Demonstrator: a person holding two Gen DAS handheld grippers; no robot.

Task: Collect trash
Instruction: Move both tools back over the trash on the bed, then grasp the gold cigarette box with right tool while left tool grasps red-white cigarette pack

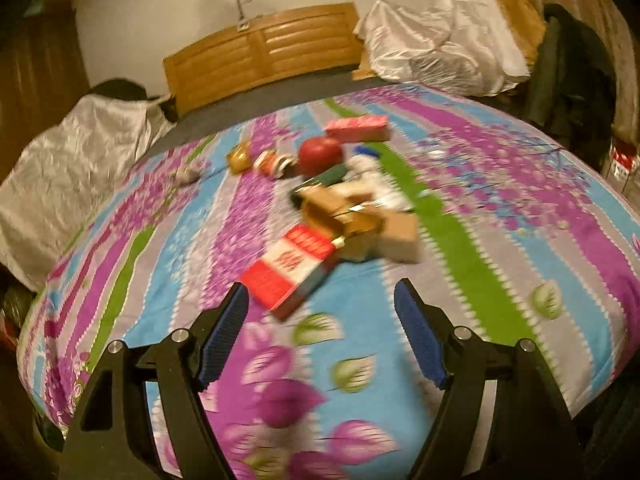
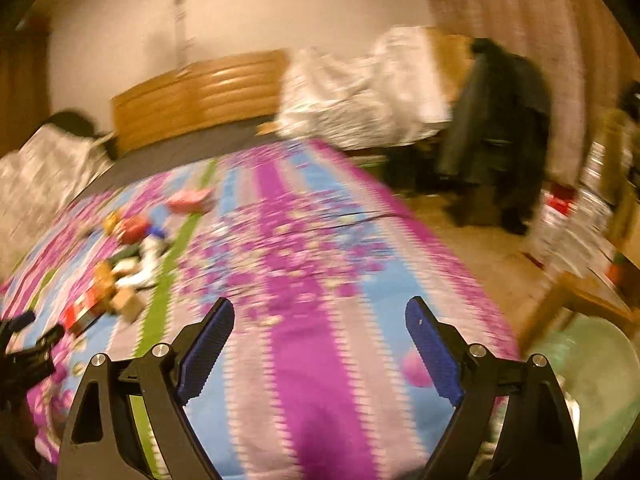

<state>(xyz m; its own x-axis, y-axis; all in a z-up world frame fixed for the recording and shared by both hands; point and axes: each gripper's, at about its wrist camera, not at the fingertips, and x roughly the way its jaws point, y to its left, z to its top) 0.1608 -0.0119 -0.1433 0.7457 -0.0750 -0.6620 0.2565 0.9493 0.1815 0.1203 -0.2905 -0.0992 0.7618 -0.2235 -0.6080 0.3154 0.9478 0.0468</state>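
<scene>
Trash pile: red-and-white cardboard carton (image 1: 292, 266), brown cardboard boxes (image 1: 360, 220) on striped floral bedspread (image 1: 460, 248). Left gripper (image 1: 320, 312) spread wide, empty, near carton; right gripper (image 2: 320, 328) likewise, well apart.

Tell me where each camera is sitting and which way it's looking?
Left wrist: sits on the left gripper, looking across the bedspread at the red and white box and trash pile; its own open fingers show.
Right wrist: sits on the right gripper, looking over the bed's right side toward the floor and dark coat; its open fingers show, the left gripper at the left edge.
Shared: bedspread, trash pile, wooden headboard.
</scene>
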